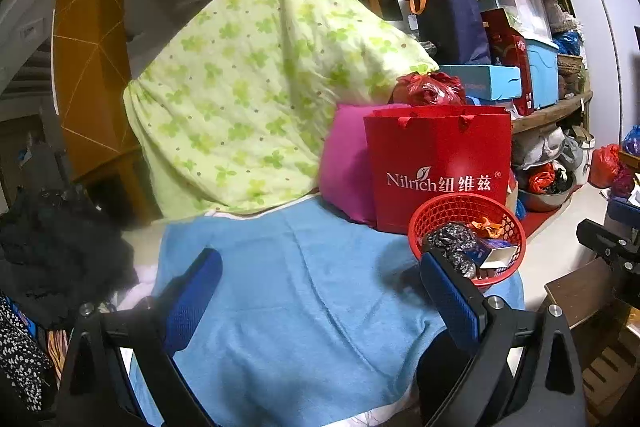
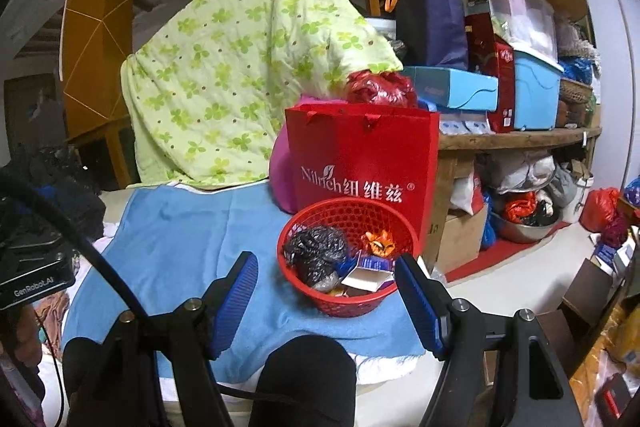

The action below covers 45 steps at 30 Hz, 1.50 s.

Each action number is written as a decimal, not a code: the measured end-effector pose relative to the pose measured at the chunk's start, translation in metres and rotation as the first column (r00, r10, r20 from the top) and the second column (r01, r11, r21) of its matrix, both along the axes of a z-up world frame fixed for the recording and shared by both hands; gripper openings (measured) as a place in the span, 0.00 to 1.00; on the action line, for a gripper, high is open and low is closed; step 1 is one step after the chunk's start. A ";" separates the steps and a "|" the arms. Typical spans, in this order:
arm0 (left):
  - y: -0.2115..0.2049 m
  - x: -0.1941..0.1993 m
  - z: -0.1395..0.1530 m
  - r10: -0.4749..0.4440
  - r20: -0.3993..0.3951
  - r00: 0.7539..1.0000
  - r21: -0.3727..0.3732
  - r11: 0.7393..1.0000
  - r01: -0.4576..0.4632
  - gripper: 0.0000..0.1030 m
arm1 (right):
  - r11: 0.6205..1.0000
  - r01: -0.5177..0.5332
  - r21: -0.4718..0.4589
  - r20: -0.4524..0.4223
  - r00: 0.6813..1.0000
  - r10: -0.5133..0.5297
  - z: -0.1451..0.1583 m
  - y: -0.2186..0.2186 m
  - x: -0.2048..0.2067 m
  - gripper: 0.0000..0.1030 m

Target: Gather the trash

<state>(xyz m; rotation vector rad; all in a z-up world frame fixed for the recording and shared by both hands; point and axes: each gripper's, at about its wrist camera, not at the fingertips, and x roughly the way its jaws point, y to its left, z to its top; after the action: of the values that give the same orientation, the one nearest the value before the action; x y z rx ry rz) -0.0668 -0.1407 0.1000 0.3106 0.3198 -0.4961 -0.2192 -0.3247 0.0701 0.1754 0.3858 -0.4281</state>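
Trash basket loaded, both grippers empty above blue towel.

Green clover-print quilt (image 2: 240,67) backs the scene; light blue terry towel (image 1: 304,291) is bare, no loose trash visible on it. Red paper gift bag (image 2: 360,167) reads "Nilrich" plus Chinese characters. Round red plastic mesh basket (image 2: 348,267) sits just in front of it near the towel's right edge, holding crumpled black plastic (image 2: 316,251), orange wrapper (image 2: 380,241), small white carton (image 2: 364,277). Left gripper (image 1: 320,279) jaws spread wide, nothing between; right gripper (image 2: 326,285) partly open, nothing gripped. "GenRobot.AI" label shows on the left device. Risk: nudging the basket's rim could tip it off the edge, spilling everything.
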 end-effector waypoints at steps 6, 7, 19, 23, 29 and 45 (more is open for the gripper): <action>-0.003 -0.002 0.001 -0.006 -0.005 1.000 0.005 1.000 0.006 0.96 | 1.000 0.003 -0.022 0.010 1.000 -0.003 -0.001 0.002 -0.001 0.75; -0.004 -0.003 0.001 -0.006 -0.004 1.000 0.008 1.000 0.006 0.96 | 1.000 0.001 -0.021 0.010 1.000 0.000 -0.002 0.001 -0.001 0.75; -0.009 -0.006 -0.001 -0.012 -0.004 1.000 0.018 1.000 0.012 0.96 | 1.000 0.005 -0.008 0.031 1.000 -0.004 -0.004 0.000 -0.001 0.75; -0.009 -0.006 -0.001 -0.013 -0.005 1.000 0.018 1.000 0.013 0.96 | 1.000 0.006 -0.002 0.035 0.999 -0.006 -0.005 0.002 -0.001 0.75; -0.010 -0.008 -0.002 -0.012 -0.003 1.000 0.018 1.000 0.012 0.96 | 1.000 0.007 -0.004 0.037 0.999 -0.006 -0.004 0.001 -0.001 0.75; -0.015 -0.015 0.000 -0.040 0.003 0.999 0.024 0.999 0.040 0.96 | 1.000 0.020 0.009 0.053 0.998 -0.020 -0.004 -0.005 -0.004 0.75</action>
<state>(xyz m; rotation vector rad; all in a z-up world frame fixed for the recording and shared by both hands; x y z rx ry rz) -0.0819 -0.1555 0.0997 0.3420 0.3166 -0.5308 -0.2233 -0.3295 0.0661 0.1989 0.3338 -0.4404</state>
